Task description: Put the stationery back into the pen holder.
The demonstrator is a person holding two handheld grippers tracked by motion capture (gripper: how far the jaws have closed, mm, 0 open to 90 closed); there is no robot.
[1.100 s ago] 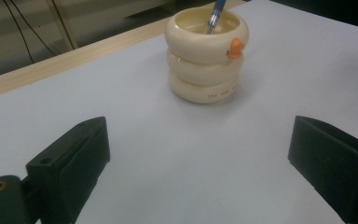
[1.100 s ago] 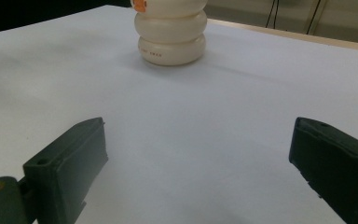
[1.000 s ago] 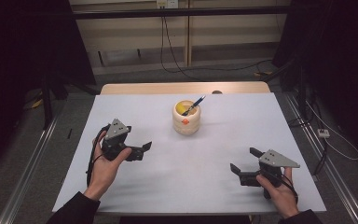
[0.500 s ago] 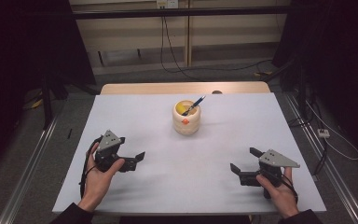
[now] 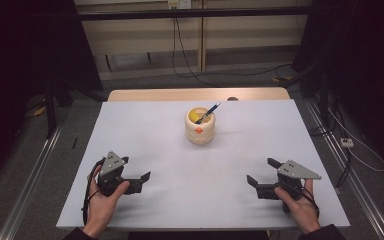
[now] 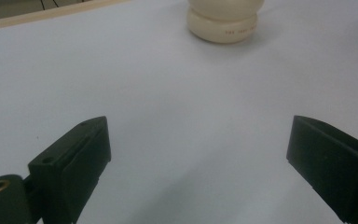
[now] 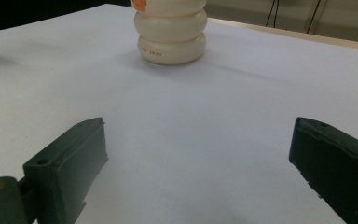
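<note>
Worktop [image 5: 150,130] covered in white, with a cream ribbed pen pot [image 5: 200,128] standing upright toward its far middle, well apart from both tools. A blue pen [image 5: 208,113] leans out of the pot's yellow-lined mouth, tip up toward the far right. An orange mark sits on the pot's front in the high view; the right gripper view shows its lower edge on the upper ring, and a line of small red print runs along the pot's bottom ring [image 7: 154,53], too small to read. The left gripper view shows the same line of print on the base [image 6: 237,32], again not legible. The left hand-held gripper [image 5: 140,178], held in the person's left hand [image 5: 101,197] at the near left of the worktop, is released, its jaws spread wide with nothing but bare white surface between them. The right hand-held gripper [image 5: 261,176], in the right hand [image 5: 300,205] at the near right, is likewise released, jaws wide apart over bare surface. Both point inward across the worktop, and each gripper view has the pot ahead in the distance. A grey three-cornered plate tops each tool. Cables [image 5: 180,55] trail over the floor beyond the far edge.
</note>
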